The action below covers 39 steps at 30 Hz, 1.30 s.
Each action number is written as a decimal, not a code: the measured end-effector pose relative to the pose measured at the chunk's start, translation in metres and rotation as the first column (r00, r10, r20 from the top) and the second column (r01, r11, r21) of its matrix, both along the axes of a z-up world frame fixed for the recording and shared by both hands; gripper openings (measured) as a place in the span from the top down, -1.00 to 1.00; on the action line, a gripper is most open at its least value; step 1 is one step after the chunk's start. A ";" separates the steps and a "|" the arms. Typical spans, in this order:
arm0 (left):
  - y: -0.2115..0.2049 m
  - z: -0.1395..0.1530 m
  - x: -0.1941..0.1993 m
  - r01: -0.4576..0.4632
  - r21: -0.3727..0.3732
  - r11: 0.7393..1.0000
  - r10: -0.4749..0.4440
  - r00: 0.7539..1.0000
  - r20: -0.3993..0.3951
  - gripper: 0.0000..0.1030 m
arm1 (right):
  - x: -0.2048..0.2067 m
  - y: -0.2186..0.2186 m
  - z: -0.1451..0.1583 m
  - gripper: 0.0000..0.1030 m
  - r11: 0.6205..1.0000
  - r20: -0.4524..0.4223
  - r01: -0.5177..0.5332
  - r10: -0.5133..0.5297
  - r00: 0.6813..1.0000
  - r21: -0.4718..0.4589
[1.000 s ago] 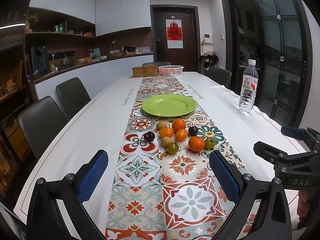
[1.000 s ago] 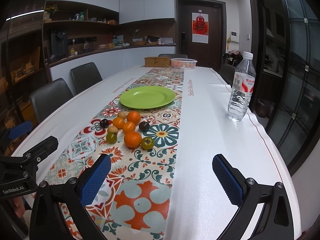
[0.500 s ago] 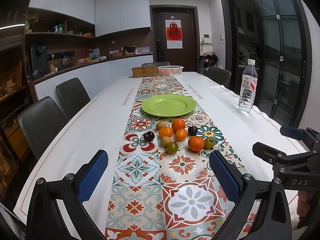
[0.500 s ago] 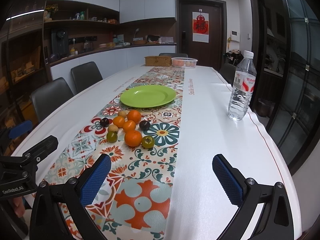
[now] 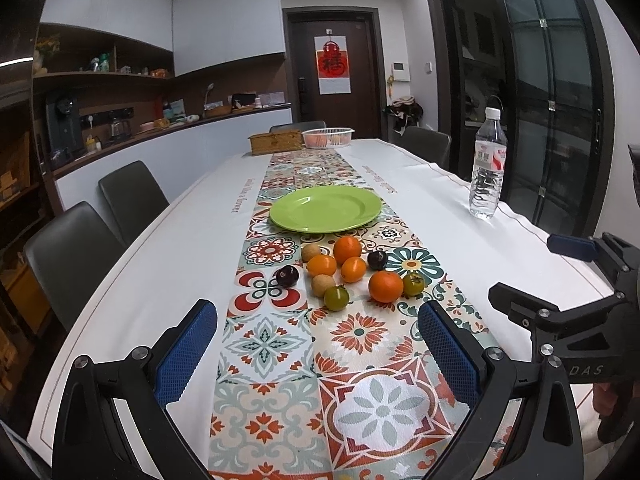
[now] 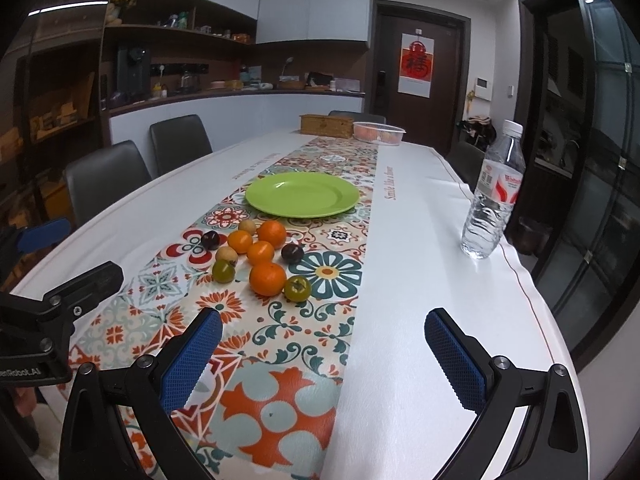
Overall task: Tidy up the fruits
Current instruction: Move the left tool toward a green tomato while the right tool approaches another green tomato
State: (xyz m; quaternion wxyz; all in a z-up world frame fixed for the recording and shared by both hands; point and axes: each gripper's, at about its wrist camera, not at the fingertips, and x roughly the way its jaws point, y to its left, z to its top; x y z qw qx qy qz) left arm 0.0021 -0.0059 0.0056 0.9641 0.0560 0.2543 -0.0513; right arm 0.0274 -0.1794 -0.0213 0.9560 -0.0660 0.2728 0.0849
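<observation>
You hold both claws level above the near end of the table (image 5: 168, 248), side by side; your left gripper (image 5: 318, 350) gapes wide, empty; your right gripper (image 6: 324, 354) likewise spread, gripping nothing; the fruits (image 5: 348, 270) cluster on the patterned runner (image 5: 272, 344) ahead, just before the green plate (image 5: 325, 209).

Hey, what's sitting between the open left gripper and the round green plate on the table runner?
A cluster of small fruits lies on the patterned runner between the left gripper and the green plate, seen in both wrist views.
</observation>
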 end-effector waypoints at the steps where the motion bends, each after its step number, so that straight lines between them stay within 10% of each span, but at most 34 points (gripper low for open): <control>1: -0.001 -0.001 0.003 0.006 0.006 1.000 -0.006 1.000 -0.003 -0.95 | 0.004 0.000 -0.001 -0.99 1.000 -0.002 -0.005 0.005 1.000 -0.006; 14: -0.001 -0.019 0.040 0.043 0.024 0.999 -0.042 0.998 -0.057 -0.63 | 0.043 0.010 -0.013 -0.90 0.996 -0.055 -0.071 0.067 0.996 -0.062; 39: -0.007 -0.063 0.121 0.081 0.012 0.997 -0.074 0.960 -0.271 -0.14 | 0.114 0.024 -0.060 -0.10 0.979 -0.288 -0.192 0.167 0.943 -0.061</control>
